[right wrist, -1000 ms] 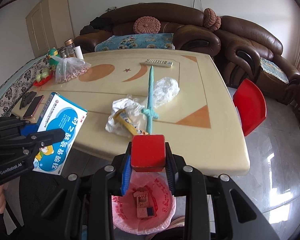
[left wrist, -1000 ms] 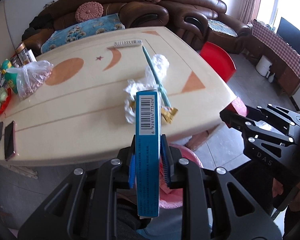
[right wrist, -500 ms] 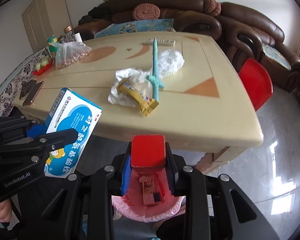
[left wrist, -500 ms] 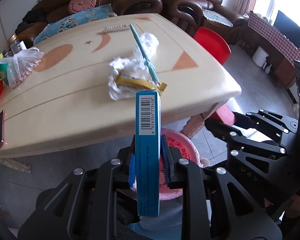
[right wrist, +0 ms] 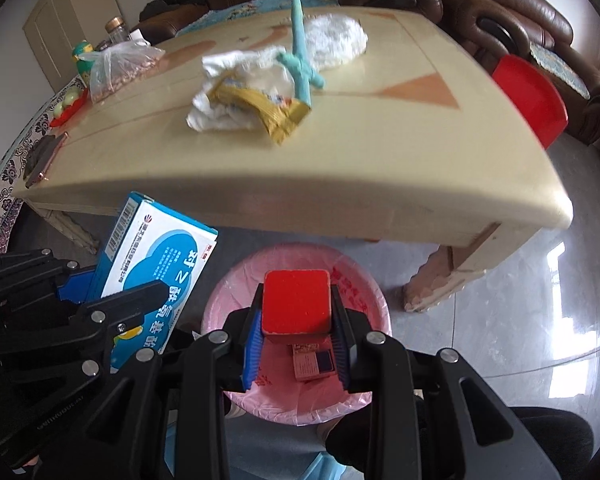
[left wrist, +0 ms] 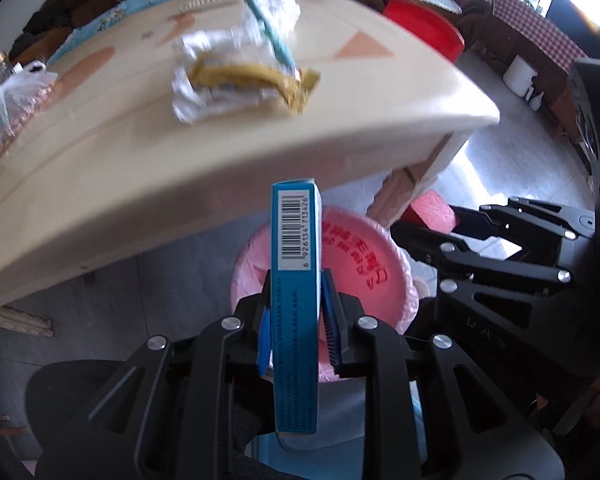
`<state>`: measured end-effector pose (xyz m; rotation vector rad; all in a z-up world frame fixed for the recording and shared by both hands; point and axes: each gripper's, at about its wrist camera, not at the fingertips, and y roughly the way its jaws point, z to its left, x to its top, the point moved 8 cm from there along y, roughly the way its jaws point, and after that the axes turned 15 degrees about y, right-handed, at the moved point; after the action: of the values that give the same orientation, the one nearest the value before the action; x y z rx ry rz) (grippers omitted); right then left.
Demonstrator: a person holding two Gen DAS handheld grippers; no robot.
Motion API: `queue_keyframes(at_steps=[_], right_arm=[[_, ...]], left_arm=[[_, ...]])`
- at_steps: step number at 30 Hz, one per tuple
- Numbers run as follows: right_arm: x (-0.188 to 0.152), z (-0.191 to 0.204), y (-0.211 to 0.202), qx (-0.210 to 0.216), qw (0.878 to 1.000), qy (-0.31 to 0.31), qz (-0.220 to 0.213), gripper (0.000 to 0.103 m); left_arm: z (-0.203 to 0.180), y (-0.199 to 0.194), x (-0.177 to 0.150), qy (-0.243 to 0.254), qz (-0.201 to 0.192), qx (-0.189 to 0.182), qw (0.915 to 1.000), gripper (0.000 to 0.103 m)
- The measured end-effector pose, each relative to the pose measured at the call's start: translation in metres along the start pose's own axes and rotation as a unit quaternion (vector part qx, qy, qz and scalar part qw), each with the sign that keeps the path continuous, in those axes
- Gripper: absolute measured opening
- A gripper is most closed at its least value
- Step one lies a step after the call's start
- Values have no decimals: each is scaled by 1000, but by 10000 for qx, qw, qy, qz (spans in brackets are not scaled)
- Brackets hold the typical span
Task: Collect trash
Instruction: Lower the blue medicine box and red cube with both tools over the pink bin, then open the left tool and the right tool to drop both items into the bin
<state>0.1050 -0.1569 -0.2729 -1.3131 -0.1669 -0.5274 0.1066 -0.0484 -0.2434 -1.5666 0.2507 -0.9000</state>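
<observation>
Pink plastic is lining the bin (right wrist: 356, 280) standing on the floor just beside the cream worktop (right wrist: 380, 168). The left gripper (left wrist: 296, 320) is gripping a blue box (left wrist: 296, 280) edge-on, its fingers (left wrist: 330, 320) pressing both flat faces, the box's far end sitting over the bin's rim. The right gripper (right wrist: 298, 340) is clamping a red box (right wrist: 296, 304) between its fingers (right wrist: 252, 340), directly above the bin's mouth, where a small carton (right wrist: 312, 362) is already lying. On the worktop, a yellow wrapper (right wrist: 260, 104), crumpled white wrapping (right wrist: 220, 108) and a teal toy sword (right wrist: 300, 56) are lying together, touching.
</observation>
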Motion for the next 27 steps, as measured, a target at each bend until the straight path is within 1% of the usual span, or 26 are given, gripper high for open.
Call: queue_keyframes(at_steps=[8,11,18,20,22,27], right_arm=[[-21,-18,56,-99,9981,222,574,29],[-31,-27,81,-178,9961,288,815,29],[-52,-45,139,-378,9878,441,1443,29],[-58,-51,156,-378,9840,547,1651,29],[-62,-55,171,-472,9818,521,1763,29],[-70,-53,194,-511,9787,401,1946,29]], left_arm=[[-7,51,-21,-123,394,-313,9987,22],[-4,74,-27,-230,638,-389,9969,22],[-2,127,-46,-595,1191,-595,9893,22],[0,141,-46,-672,1274,-620,9876,22],[0,152,-45,-705,1357,-589,9865,22],[2,178,-50,-740,1507,-748,9830,22]])
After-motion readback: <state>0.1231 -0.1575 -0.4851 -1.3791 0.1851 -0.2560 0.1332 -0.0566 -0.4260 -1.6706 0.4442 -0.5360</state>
